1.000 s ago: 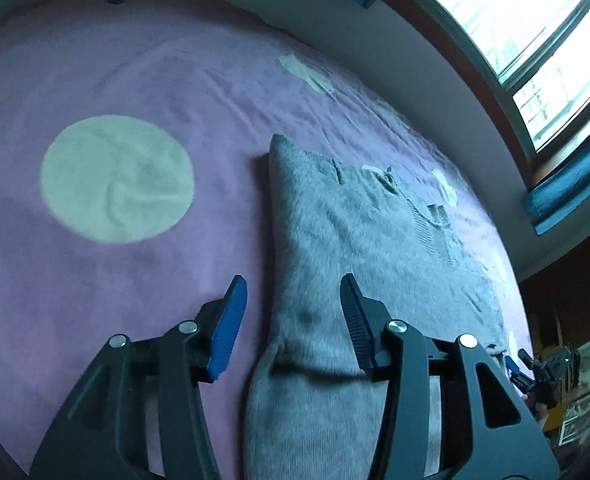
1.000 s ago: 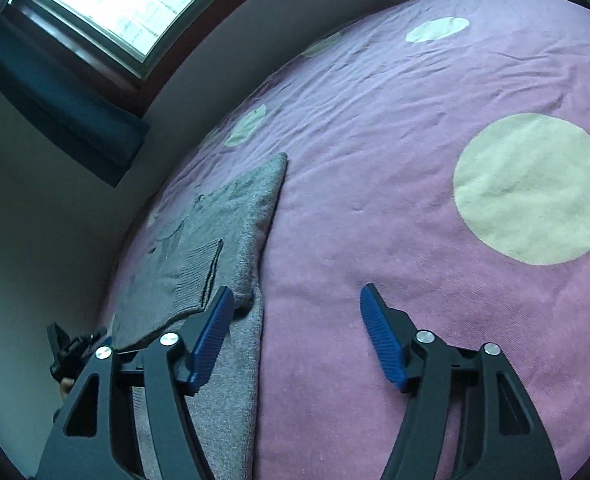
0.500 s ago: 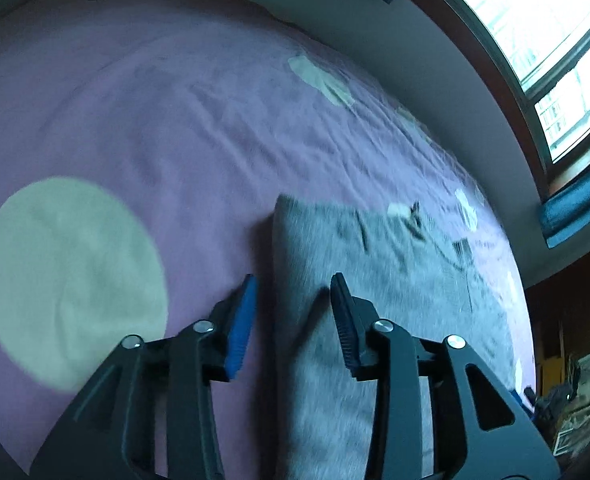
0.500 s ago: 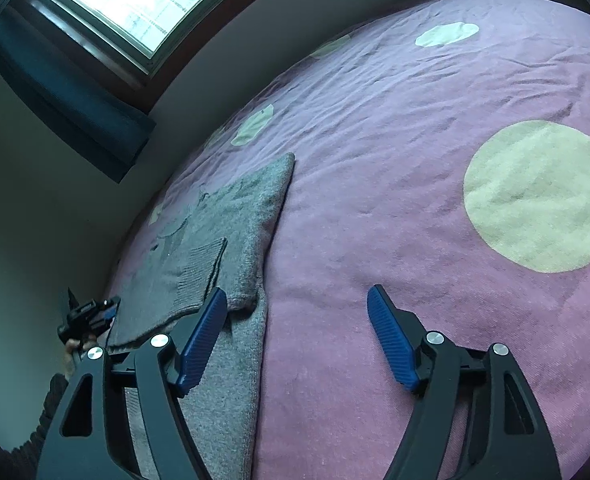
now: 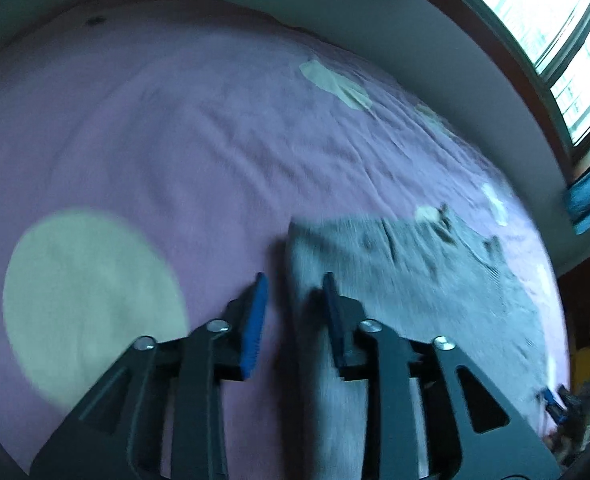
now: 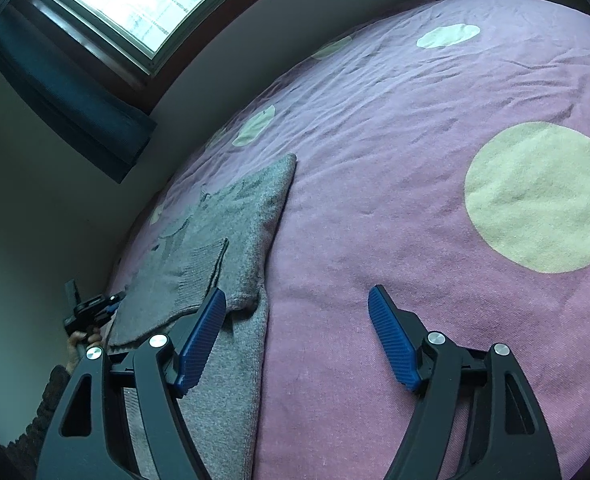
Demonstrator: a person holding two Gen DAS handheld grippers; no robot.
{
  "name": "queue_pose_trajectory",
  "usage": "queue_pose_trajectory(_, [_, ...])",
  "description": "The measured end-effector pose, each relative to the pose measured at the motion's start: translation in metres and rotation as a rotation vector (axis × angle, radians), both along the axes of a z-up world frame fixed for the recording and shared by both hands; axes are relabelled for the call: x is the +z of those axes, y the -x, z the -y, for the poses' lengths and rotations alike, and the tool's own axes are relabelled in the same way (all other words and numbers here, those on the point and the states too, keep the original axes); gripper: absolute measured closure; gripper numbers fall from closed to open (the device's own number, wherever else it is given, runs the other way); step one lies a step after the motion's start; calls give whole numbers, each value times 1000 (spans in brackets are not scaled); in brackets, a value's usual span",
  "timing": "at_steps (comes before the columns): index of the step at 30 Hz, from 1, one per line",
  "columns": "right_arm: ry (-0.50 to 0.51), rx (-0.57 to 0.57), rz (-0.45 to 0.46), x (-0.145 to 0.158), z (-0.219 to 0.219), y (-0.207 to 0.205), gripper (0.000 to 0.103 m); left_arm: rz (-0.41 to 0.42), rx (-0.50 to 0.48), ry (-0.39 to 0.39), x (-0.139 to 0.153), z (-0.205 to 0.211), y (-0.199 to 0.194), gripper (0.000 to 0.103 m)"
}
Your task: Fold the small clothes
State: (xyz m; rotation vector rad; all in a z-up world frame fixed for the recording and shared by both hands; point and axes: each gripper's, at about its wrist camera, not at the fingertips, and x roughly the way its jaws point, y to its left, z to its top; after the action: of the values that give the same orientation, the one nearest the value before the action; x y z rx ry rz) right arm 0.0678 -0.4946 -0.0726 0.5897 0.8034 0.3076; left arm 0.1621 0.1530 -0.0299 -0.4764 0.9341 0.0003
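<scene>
Grey knitted sweater lying flat on a purple bedspread dotted with pale round spots, near the bed edge closest to the wall under the window. Partly folded: ribbed sleeve cuff laid across the body, long straight edge facing the open bedspread. Large pale spot well apart from the sweater, out to the right in the right wrist view.

Left gripper angled down at the sweater's long edge, close to its far corner. Jaws closing, about a third open; blue-padded finger over bare bedspread, the other finger over grey knit, the sweater's edge between them. Picture blurred there, so cannot tell whether the pads yet press the fabric.

Right gripper wide open, holding nothing. Its left-hand finger above the sweater near the folded cuff, its other finger over plain bedspread, well clear of the knit.

Dark teal curtain hanging beside the window. At the far side of the bed in the right wrist view, a person's hand gripping the left gripper's dark handle.
</scene>
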Motion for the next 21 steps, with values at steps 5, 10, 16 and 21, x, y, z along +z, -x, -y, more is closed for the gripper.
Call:
queue_pose_trajectory(5, [-12,9,-47,4,-4,12,30,1,-41,59,8,0,73,49])
queue_pose_trajectory(10, [-69,118,-117,6,-17,50,30,2,-124,59,13,19,147,42])
queue_pose_trajectory(16, [-153,274,-200,2,-38,111,30,-19,-245,72,15,47,221,40])
queue_pose_trajectory(21, [-215,365,-226,2,-45,155,30,-43,-315,173,12,61,264,40])
